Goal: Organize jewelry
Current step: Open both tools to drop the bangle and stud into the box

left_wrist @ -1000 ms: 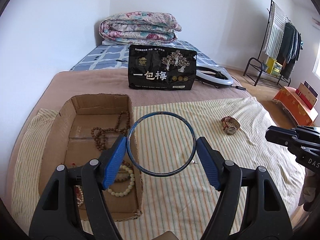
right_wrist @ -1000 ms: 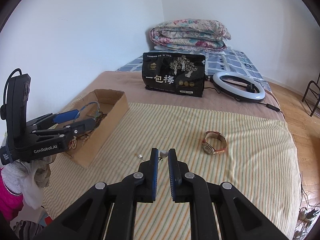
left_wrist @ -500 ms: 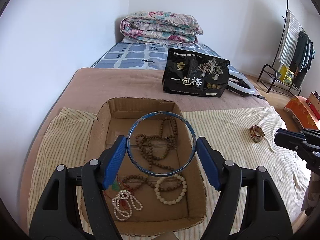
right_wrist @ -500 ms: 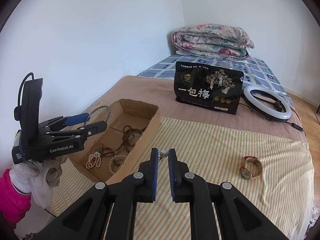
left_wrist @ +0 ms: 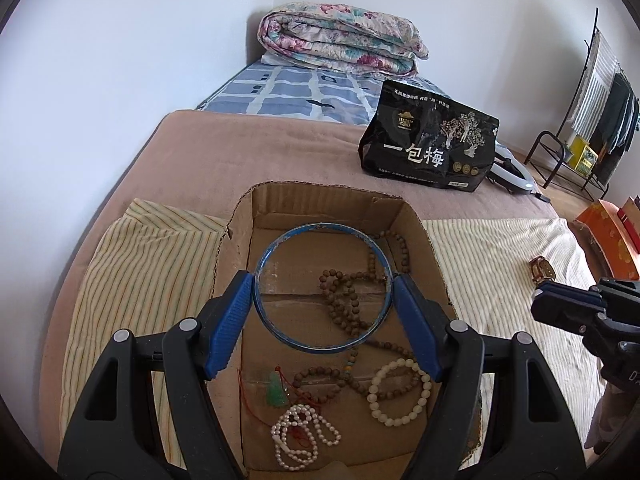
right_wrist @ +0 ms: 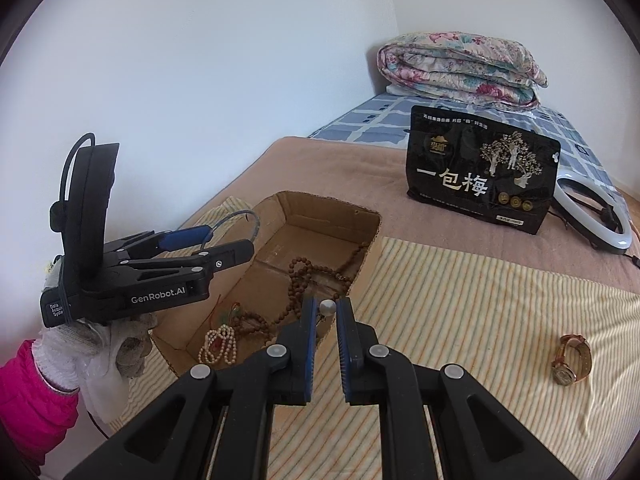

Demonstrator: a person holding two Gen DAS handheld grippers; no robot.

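Left gripper (left_wrist: 323, 309), jaws wide w/ the blue bangle (left_wrist: 322, 287) clamped between them, has swung from over the cloth to right above the box (left_wrist: 416, 224); release looks next. Right gripper (right_wrist: 325, 322), nearly closed, pinches a pearl earring (right_wrist: 327, 307) by the box edge. Watch (right_wrist: 571, 359) still out on the cloth.

Both grippers are matte black with ribbed blue pads on the fingers (left_wrist: 229, 332) and silver rivets at the joints. The left gripper (right_wrist: 224, 236) carries white "GenRobot.AI" lettering and a looped black cable. A white knit glove (right_wrist: 104, 344) and a pink sleeve (right_wrist: 28, 396) cover the left hand and arm.
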